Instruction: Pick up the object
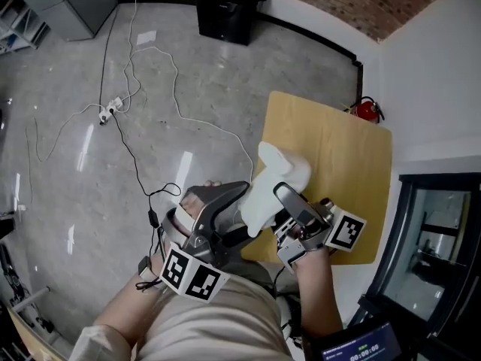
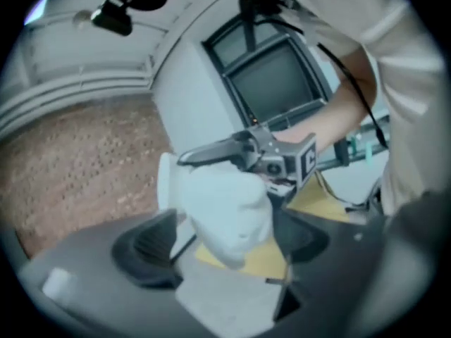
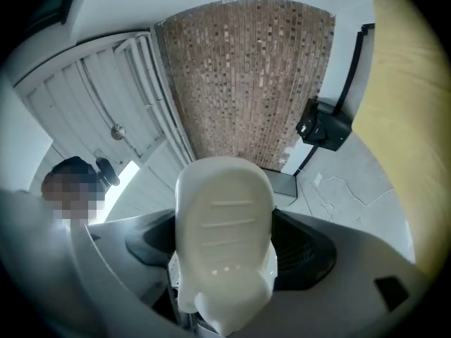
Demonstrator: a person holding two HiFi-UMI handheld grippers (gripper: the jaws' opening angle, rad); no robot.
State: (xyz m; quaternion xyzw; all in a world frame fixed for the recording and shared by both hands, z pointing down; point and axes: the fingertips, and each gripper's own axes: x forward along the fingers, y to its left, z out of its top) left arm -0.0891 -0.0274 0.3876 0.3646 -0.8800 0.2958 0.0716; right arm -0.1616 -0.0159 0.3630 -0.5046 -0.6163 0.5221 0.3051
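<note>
The right gripper point(image 1: 289, 201) clamps its jaws on the white object point(image 1: 282, 168); the left gripper point(image 1: 233, 201) has jaws wide apart around it.

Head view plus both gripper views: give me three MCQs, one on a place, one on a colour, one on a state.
1. The fire extinguisher stands:
A. in the person's lap
B. on the floor by the wall, at the table's far corner
C. hung from the ceiling

2. The tabletop is:
A. light wood
B. black
C. blue

3. The right hand-held gripper is:
A. open and empty
B. shut on a cable
C. shut on the white plastic object

Answers:
1 B: in the head view the red cylinder sits low against the white wall just past the table's far corner.
2 A: the head view shows a pale yellow-brown wooden board.
3 C: in the right gripper view the white object fills the space between the two jaws, and the head view shows it raised off the table.
</note>
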